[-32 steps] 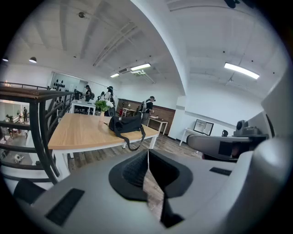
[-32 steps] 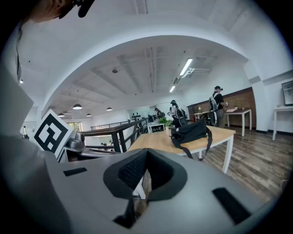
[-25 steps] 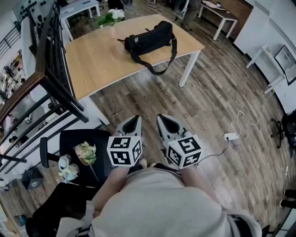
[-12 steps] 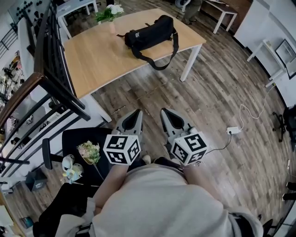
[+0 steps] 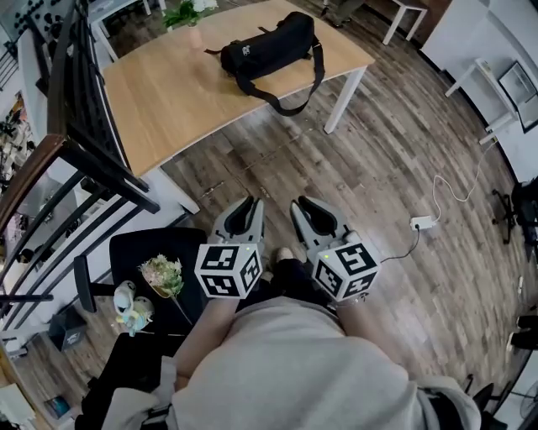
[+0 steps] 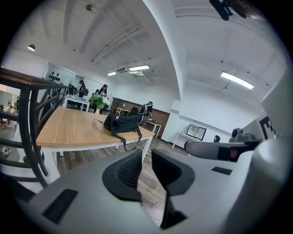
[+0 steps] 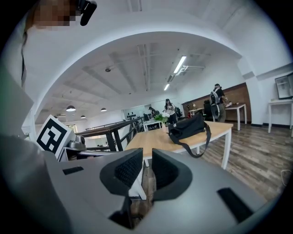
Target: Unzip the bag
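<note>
Bag (image 5: 271,49): black, lying lengthwise near the far end of the wooden table (image 5: 168,97), its strap (image 5: 290,105) drooping over the near edge. It's well apart from both grippers.
Zip: too small to make out from this far back. It's probably still closed, so I'd say the task hasn't started.
Left gripper (image 5: 245,204): held low in front of the person, over bare floorboards. Its jaws have just been opening and now stand a narrow slit apart, with nothing between them.
Right gripper (image 5: 306,206): just beside the left one. Its jaws have just been opening too, the gap a touch wider, and it's empty as well.
Change: a second ago both claws were pressed together, and now both are parted. The bag has also slid up toward the top of the head view.
Meaning: this reads as getting ready, one claw to steady the bag and the other to take the zip pull. The whole approach to the table is still ahead.
Surroundings: potted plant (image 5: 183,15) beside the bag, dark railing (image 5: 84,143) on the left, black chair (image 5: 126,250) with flowers (image 5: 158,275) at lower left, white cable (image 5: 454,210) on the floor to the right.
</note>
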`<control>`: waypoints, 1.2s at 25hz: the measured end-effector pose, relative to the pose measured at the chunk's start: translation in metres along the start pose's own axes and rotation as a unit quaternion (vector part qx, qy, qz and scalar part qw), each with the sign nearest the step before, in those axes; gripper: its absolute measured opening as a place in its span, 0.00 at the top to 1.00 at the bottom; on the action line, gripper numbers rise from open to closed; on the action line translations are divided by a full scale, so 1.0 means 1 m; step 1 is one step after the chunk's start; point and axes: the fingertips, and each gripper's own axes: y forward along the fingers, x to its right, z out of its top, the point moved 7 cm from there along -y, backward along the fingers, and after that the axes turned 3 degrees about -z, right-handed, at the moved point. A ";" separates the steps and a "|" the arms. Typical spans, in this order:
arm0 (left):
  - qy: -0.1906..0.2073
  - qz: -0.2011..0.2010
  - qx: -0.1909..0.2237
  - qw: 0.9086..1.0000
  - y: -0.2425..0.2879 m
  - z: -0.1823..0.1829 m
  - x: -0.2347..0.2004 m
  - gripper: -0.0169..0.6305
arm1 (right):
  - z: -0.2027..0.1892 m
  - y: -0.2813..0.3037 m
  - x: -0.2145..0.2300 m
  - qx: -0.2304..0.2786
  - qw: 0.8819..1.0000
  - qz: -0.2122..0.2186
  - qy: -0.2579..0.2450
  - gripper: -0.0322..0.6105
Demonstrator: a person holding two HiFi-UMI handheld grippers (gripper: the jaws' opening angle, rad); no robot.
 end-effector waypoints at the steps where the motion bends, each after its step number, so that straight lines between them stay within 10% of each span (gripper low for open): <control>1: -0.003 0.002 -0.002 1.000 0.003 -0.001 -0.003 0.86 | 0.000 0.004 0.002 -0.003 1.000 0.000 0.000 0.83; 30: -0.016 0.074 0.049 0.996 0.234 0.104 -0.095 0.78 | 0.107 0.233 0.170 0.004 0.994 0.099 -0.033 0.78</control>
